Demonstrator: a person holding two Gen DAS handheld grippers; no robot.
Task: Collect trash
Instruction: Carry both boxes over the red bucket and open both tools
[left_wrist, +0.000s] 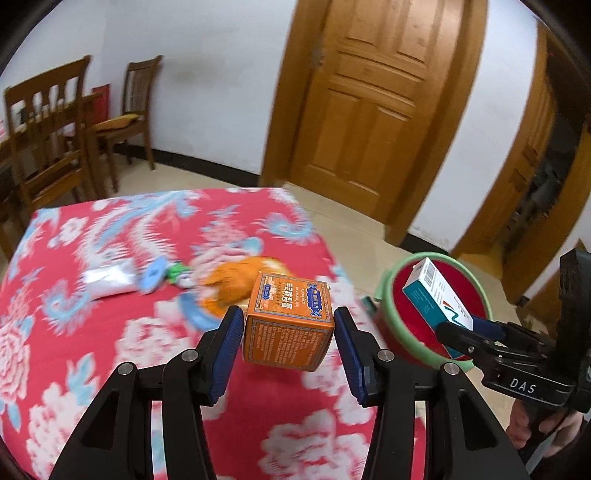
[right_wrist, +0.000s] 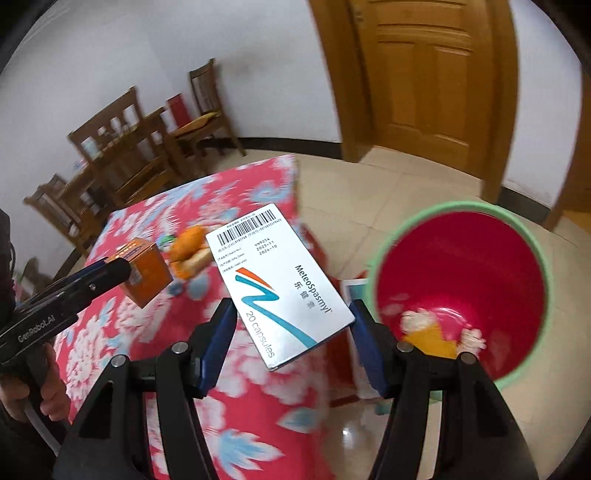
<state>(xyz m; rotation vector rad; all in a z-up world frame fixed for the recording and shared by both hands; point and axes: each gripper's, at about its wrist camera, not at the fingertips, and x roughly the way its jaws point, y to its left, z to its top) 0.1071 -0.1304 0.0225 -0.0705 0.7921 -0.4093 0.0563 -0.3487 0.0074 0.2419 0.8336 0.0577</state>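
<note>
From my left wrist: my left gripper (left_wrist: 289, 328) pinches an orange box (left_wrist: 288, 321) over the tabletop's (left_wrist: 110, 350) right edge; the bin (left_wrist: 436, 310) lies to its right, my right gripper (left_wrist: 467, 328) nearer it.

From my right wrist: my right gripper (right_wrist: 291, 325) pinches a white box (right_wrist: 280, 284) reading "MeteoSpasmyl, 20 capsules", its long axis pointing away; the bin (right_wrist: 461, 291) is just right.

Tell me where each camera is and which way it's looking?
Left wrist: sits on the left gripper, looking forward and down over the red flowered cloth; its gripper clamps an orange box, and the right gripper shows.
Right wrist: sits on the right gripper, clamping a white medicine box, facing the red bin; a hand shows.
Shared: both boxes, bin, cloth, wooden door.
</note>
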